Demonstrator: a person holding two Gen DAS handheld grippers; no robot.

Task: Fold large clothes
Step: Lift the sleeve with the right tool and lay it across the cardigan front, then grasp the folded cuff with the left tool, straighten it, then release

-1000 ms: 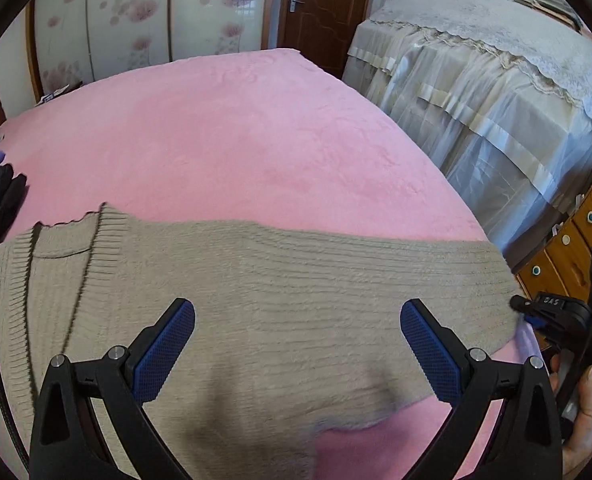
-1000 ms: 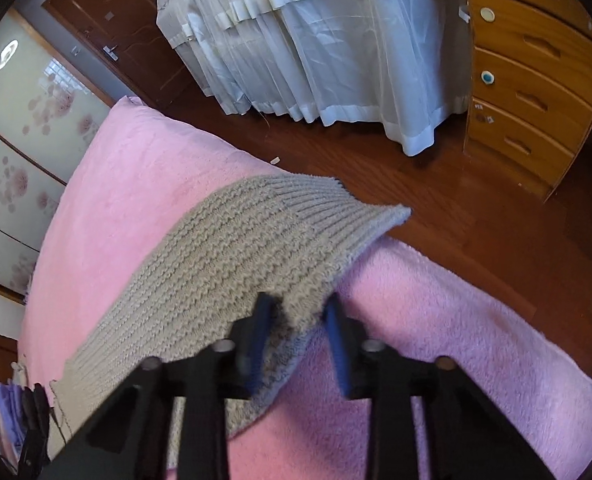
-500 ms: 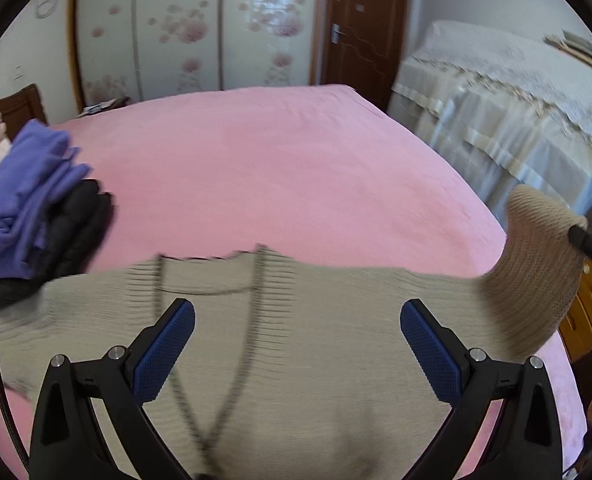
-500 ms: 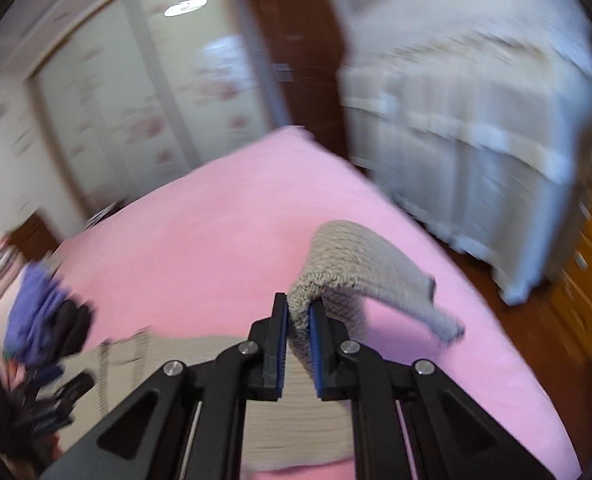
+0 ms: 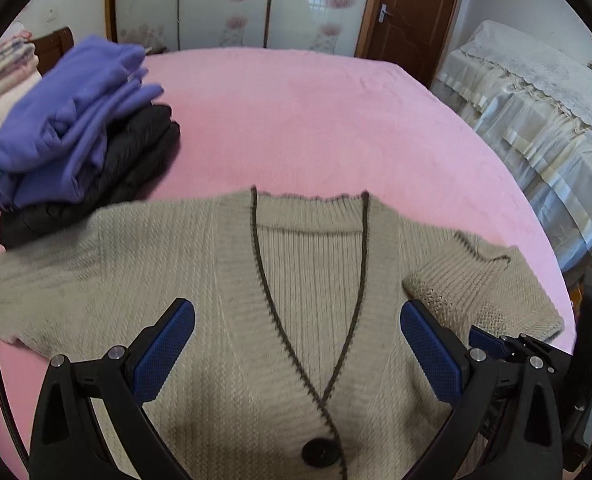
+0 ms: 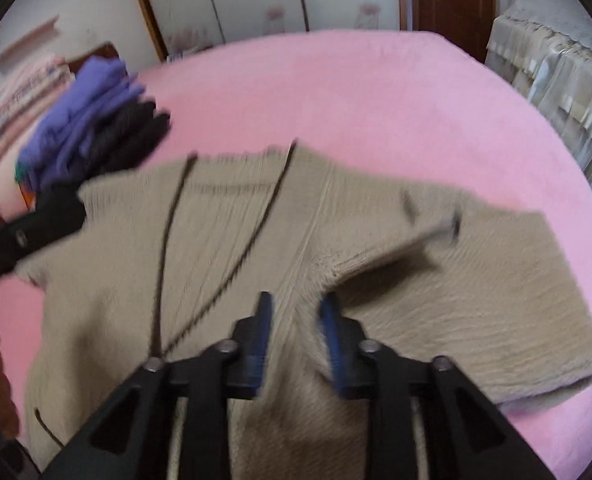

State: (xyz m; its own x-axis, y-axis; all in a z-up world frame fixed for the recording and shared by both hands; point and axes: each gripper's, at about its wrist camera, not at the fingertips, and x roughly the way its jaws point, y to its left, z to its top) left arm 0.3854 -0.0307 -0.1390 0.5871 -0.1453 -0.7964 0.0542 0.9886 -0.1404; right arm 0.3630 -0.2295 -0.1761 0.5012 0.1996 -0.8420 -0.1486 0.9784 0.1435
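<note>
- A bed covered in a plush pink blanket carried everything; its surface filled most of both wrist views.
- A beige knitted cardigan lay flat on the pink blanket, front up, with dark trim along its V-neck and a dark button low on the front.
- One sleeve was folded in over the cardigan's side, its cuff resting on the knit rather than on the blanket.
- A stack of folded clothes sat on the bed at the far left, purple garments on top of a black one, its near edge just beside the cardigan's shoulder.
- Past the stack, pale striped bedding lay at the bed's left edge, blurred.
</note>
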